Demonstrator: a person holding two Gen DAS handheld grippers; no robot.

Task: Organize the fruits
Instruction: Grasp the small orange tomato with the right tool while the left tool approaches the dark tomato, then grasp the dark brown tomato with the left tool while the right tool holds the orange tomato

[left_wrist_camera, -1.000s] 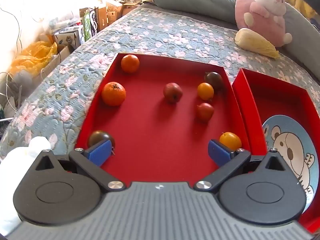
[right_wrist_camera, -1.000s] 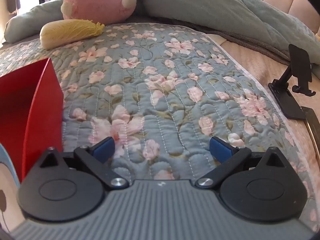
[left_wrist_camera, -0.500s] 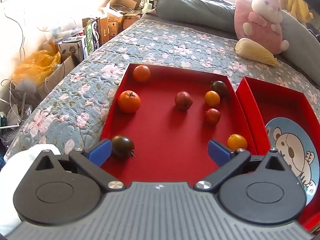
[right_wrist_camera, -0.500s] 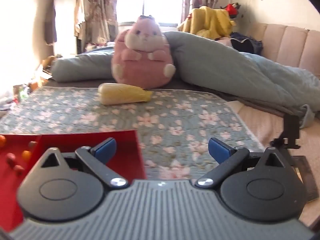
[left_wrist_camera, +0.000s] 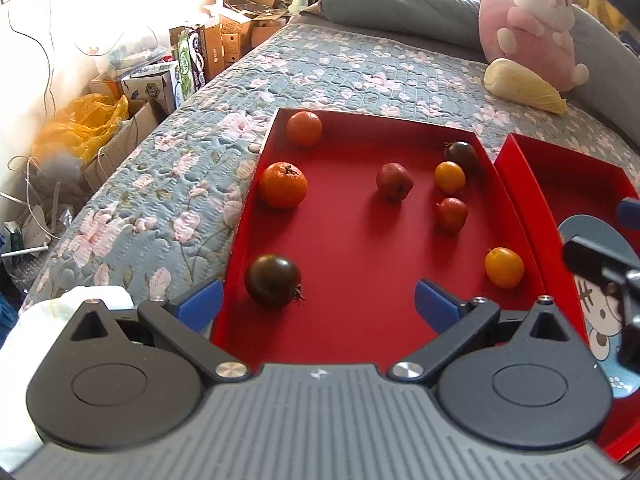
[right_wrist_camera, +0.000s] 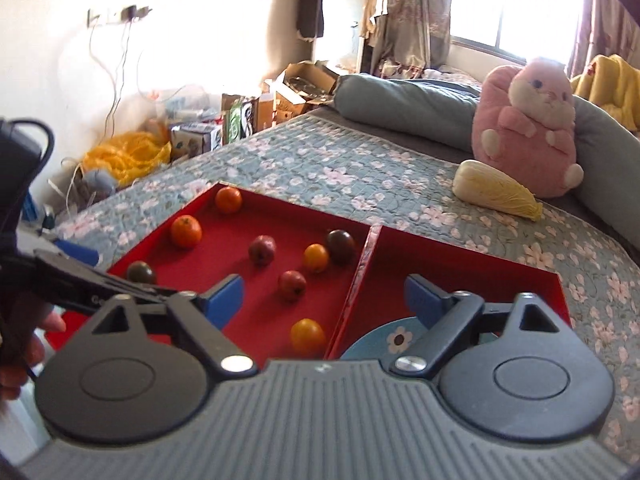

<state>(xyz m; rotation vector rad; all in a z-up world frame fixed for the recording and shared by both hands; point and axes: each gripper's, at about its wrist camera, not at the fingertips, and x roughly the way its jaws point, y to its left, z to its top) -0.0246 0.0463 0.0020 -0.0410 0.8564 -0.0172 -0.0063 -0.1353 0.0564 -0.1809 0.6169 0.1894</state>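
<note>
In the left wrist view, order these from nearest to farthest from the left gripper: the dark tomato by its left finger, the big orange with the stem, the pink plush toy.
From the left gripper:
1. Dark tomato, just ahead, near the tray's left wall.
2. Big orange, farther up the same wall.
3. Pink plush toy, on the bed's far right, beyond both trays.

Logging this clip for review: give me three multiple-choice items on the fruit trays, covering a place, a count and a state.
1. Where is the blue cartoon-printed round plate?
A. right red cardboard tray
B. left red cardboard tray
C. quilt

2. How many fruits lie in the left red cardboard tray?
A. five
B. eight
C. ten

3. The left gripper is:
A. shut on a fruit
B. open, empty
C. shut, empty

Answers: 1 A, the plate lies inside the right red cardboard tray; 2 B, eight are countable; 3 B, blue pads apart, the dark round tomato untouched.
</note>
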